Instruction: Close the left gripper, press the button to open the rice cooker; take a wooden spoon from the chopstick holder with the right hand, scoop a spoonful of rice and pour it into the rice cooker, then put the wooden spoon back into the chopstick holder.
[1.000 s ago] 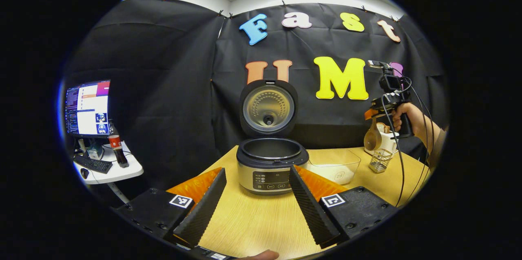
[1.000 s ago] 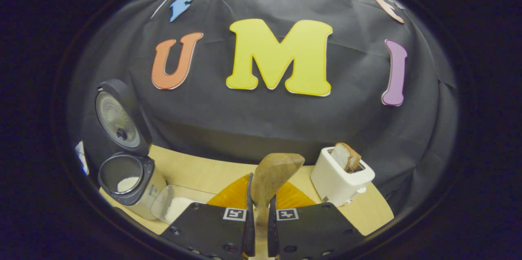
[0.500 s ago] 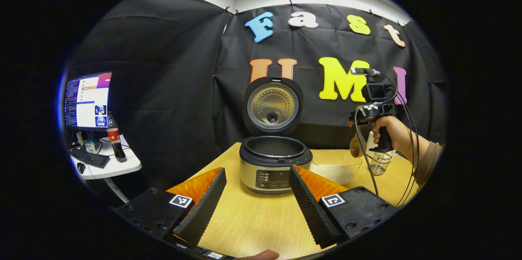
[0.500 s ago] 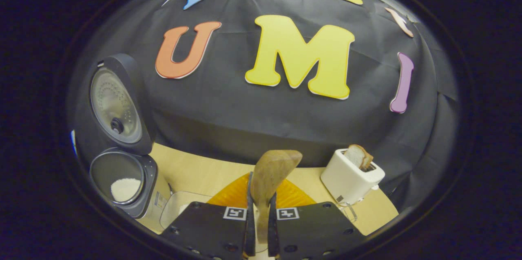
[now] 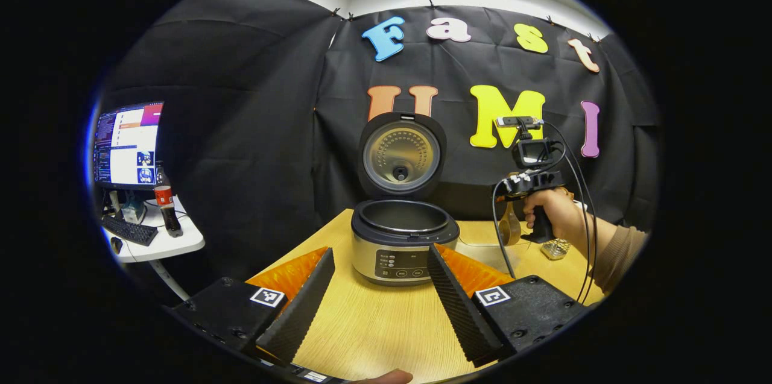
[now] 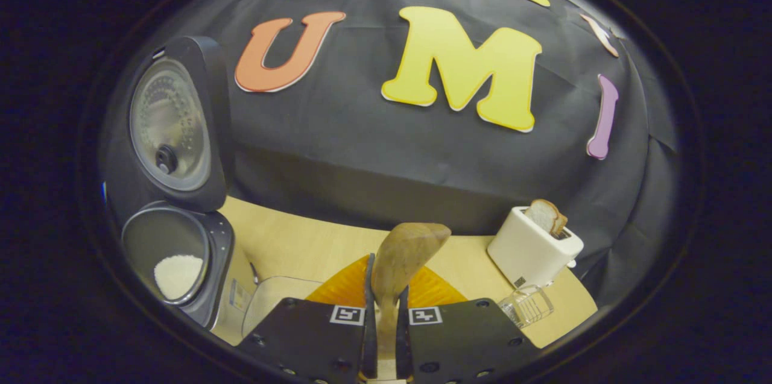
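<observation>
From the left gripper view, the left gripper (image 5: pixel 377 296) hangs low over the near part of the wooden table (image 5: pixel 374 330), its two ribbed fingers spread wide and holding nothing. Bare tabletop lies between them, right up to the front of the rice cooker (image 5: pixel 403 242). The cooker stands near the table's far edge, its lid (image 5: pixel 401 155) tipped up and back against the black cloth wall. Just right of it sits a clear rice container (image 5: pixel 482 248). Farther right, a hand (image 5: pixel 558 218) grips the right gripper (image 5: pixel 523 182) above the table, cables trailing down from it; the wooden spoon (image 5: pixel 509 224) hangs beneath it, and the clear chopstick holder (image 5: pixel 555 248) shows low beside the hand. Off the table's left edge stands a small white side table (image 5: pixel 163 245) with a monitor (image 5: pixel 126 143), a keyboard (image 5: pixel 129 230) and a cola bottle (image 5: pixel 166 203).

From the right gripper view, the right gripper (image 6: pixel 384 330) is clamped on the wooden spoon's (image 6: pixel 404 254) handle, both fingers pressing it, bowl upright ahead. At left the cooker's (image 6: pixel 175 257) open pot shows a small heap of white rice (image 6: pixel 178 275), the raised lid (image 6: pixel 172 125) above it. The rice container's (image 6: pixel 271 305) rim is just left of the fingers. To the right a white toaster (image 6: pixel 534 248) with a bread slice (image 6: pixel 546 216) sits near the table's back edge, the chopstick holder (image 6: pixel 526 305) close in front of it, open tabletop between toaster and cooker.
</observation>
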Available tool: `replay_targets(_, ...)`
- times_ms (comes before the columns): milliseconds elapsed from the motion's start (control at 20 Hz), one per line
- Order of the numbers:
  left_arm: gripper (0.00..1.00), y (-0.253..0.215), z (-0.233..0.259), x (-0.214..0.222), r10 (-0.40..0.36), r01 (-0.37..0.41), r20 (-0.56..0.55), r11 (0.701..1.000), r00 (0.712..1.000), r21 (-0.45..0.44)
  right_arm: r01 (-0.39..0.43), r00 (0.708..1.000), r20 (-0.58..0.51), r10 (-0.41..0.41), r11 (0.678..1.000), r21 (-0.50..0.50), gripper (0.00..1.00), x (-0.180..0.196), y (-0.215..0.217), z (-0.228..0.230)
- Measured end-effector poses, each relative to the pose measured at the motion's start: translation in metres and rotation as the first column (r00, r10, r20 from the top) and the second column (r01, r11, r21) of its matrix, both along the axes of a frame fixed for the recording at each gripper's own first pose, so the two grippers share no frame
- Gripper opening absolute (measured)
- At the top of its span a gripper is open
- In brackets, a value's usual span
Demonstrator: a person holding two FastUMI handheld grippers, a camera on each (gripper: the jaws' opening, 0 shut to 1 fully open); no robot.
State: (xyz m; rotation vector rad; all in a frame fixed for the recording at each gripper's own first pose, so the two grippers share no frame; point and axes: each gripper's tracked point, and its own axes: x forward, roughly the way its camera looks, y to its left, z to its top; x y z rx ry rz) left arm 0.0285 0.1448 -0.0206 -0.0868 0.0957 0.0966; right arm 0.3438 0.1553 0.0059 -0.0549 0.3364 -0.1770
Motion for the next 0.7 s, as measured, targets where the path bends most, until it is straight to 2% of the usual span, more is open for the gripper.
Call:
replay_targets(150,0.99,0.001,0.001,-0.002,-0.003,0.003,0.005,1.0,1.0,-0.007,0.086,0.996,-0.005,-0.086,0.996,0.021,0.12,0.008,-0.007,-0.028)
replay_targets(350,0.99,0.001,0.004,-0.002,-0.022,0.022,0.025,1.0,0.999,-0.017,0.124,0.992,-0.016,-0.123,0.992,0.031,0.12,0.014,-0.002,-0.04)
replay_targets(500,0.99,-0.002,-0.002,0.002,-0.045,0.045,0.016,0.998,0.999,-0.051,0.082,0.996,-0.046,-0.079,0.993,0.081,0.11,0.017,0.025,-0.047)
replay_targets(700,0.99,0.01,-0.009,0.003,-0.028,0.027,-0.006,0.998,1.0,-0.053,0.007,0.996,-0.089,0.011,0.981,0.196,0.12,0.013,0.065,-0.056)
